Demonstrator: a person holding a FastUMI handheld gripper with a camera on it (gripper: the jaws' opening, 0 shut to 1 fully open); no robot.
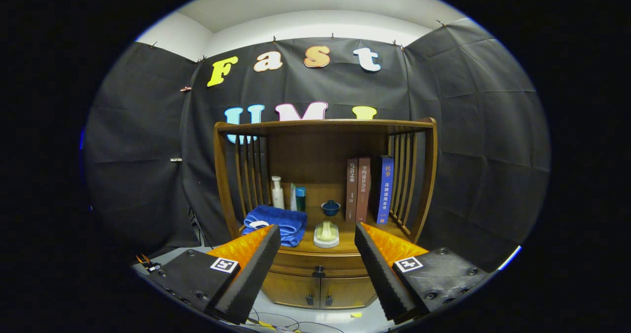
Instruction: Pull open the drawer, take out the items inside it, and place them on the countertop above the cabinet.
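the gripper (316,254) hangs in front of a wooden cabinet (325,210), its two fingers spread wide apart with nothing between them, one at about 7 o'clock and the other at about 5 o'clock from the drawer knob. the drawer (318,264) sits shut in the gap between the fingertips, just under the countertop (347,242), with its dark knob (319,272) at the middle; two small doors (320,291) lie below it at 6 o'clock. on the countertop, a folded blue towel (276,222) lies at 10 o'clock from the knob, just beyond the left finger, with a white pump bottle (277,192) and a teal bottle (299,198) standing behind it. a pale dish holding a yellowish item (326,234) rests at 12 o'clock, and a small blue bowl (330,207) sits beyond that. three books (367,190) stand upright at about 1 o'clock, against the slatted right side.
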